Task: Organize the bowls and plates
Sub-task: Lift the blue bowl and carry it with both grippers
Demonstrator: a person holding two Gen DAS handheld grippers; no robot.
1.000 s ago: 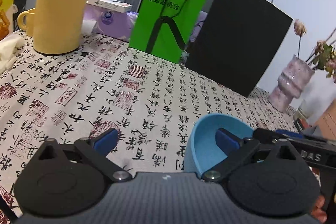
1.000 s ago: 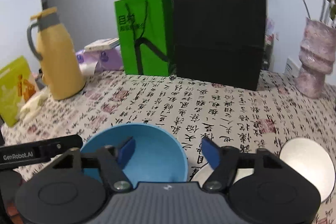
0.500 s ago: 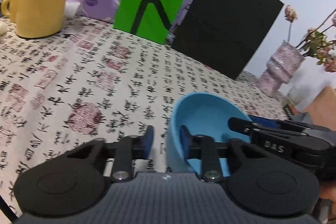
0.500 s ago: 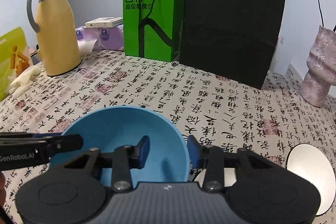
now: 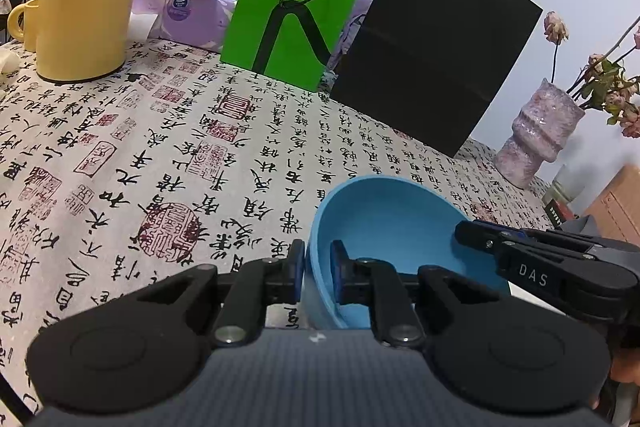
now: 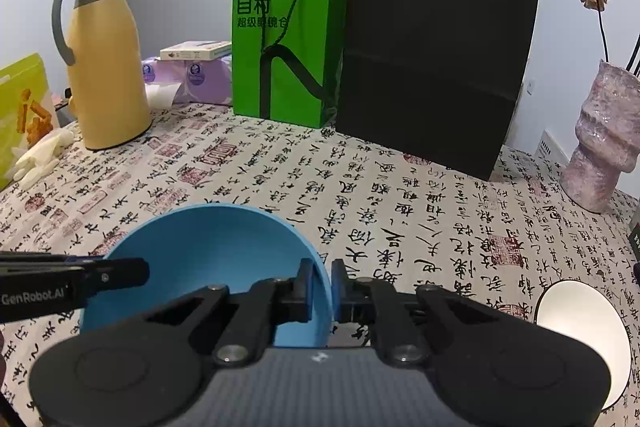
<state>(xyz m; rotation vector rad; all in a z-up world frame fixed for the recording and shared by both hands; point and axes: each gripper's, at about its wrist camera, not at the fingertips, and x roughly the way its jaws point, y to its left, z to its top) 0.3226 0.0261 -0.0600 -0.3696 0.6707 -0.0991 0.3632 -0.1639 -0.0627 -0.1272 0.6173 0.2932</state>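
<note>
- Since a second ago, both our claws went from wide to clamped on the blue bowl (image 5: 384,223).
- Left wrist view: our left gripper (image 5: 318,277) pinches its nine o'clock rim; nothing stacked yet.
- Right wrist view: our right gripper (image 6: 320,291) pinches the three o'clock rim; a white bowl (image 6: 580,331) waits at four o'clock.

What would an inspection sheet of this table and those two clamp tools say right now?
Surface: tablecloth printed with calligraphy.
Job's things: blue bowl; white bowl to its right.
Clutter: yellow jug, green bag, black bag, pink vase, tissue packs.
Grippers: left gripper and right gripper each shut on the blue bowl's rim, opposite sides.
Cables: nothing seen.
Surroundings: pale walls, a doorway behind.
</note>
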